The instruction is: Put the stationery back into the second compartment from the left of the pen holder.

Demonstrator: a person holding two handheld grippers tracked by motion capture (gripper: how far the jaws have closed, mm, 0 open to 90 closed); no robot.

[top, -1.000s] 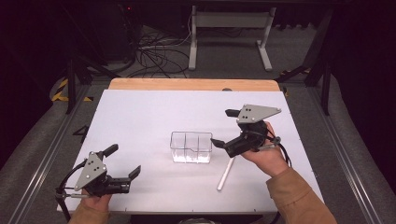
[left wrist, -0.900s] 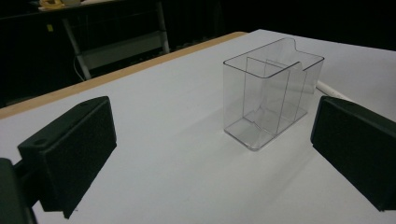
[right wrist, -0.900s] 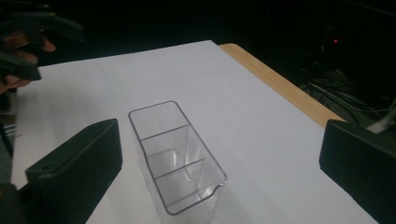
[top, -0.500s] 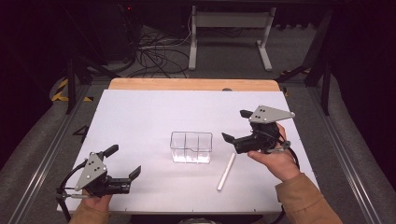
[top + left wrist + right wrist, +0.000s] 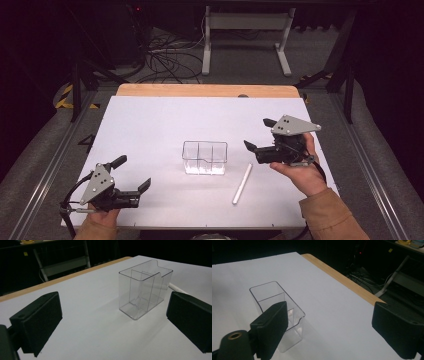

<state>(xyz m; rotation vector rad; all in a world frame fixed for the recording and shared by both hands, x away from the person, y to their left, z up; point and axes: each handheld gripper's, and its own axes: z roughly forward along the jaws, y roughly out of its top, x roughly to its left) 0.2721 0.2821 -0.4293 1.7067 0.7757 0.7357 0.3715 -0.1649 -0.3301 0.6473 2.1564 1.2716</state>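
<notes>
Clear divided container [image 5: 204,157]: upright, centre of frame on white table [image 5: 150,125]. White stick [image 5: 242,183]: flat, lower right of container, apart. Right gripper [image 5: 260,136]: right of centre, jaws spread, just been closing, nothing between. Left gripper [image 5: 132,174]: lower left, jaws spread, empty.

left hand-held gripper [image 5: 134,174] open, right hand-held gripper [image 5: 259,135] closing, empty
</notes>
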